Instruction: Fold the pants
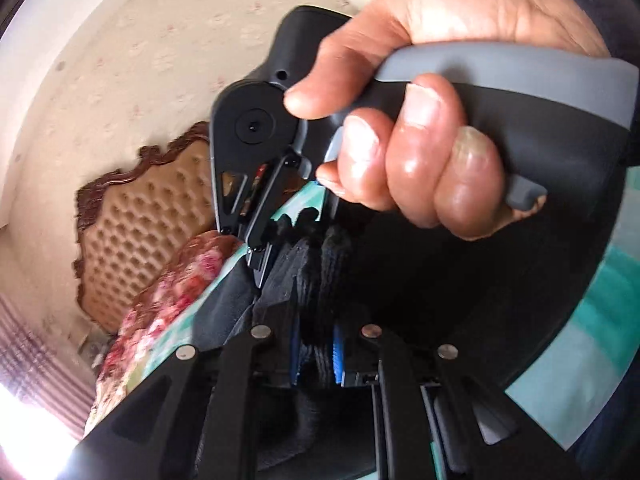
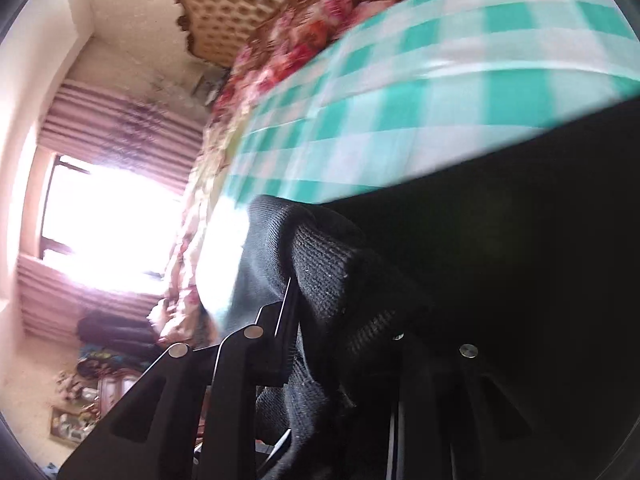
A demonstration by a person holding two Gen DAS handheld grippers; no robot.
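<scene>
Left wrist view first, far left: bright window glare and striped curtains (image 1: pixel 24 356), then a tufted headboard (image 1: pixel 144 232) with a carved dark frame, and a floral blanket (image 1: pixel 168 300) bunched at its foot. Next to that you get a strip of the teal checked sheet (image 1: pixel 592 340) on the bed. The left gripper (image 1: pixel 316 356) sits at bottom centre, and its blue-padded fingers (image 1: pixel 338 356) are pressed in on a ribbed edge of the black pants (image 1: pixel 320 272), so it's clamped on the fabric. Right above it the right gripper (image 1: pixel 260 264) comes down into the same bunch of pants, tips buried in the cloth, and the person's hand (image 1: pixel 420 128) is squeezing its grey trigger. The two grippers are really close together, nearly touching.

Right wrist view, left to right: blown-out window (image 2: pixel 108 220) with the same curtains (image 2: pixel 120 120), some clutter low on the floor that's too blurry to name, the headboard (image 2: pixel 236 4) up top, the blanket (image 2: pixel 288 40), then the sheet (image 2: pixel 420 92) filling the upper right. The right gripper (image 2: pixel 344 344) is at the bottom with the pants (image 2: pixel 340 280) ribbed hem pinched between its fingers, the rest of the black fabric spreading off to the right over the sheet. Everything's tilted and a bit smeared.
</scene>
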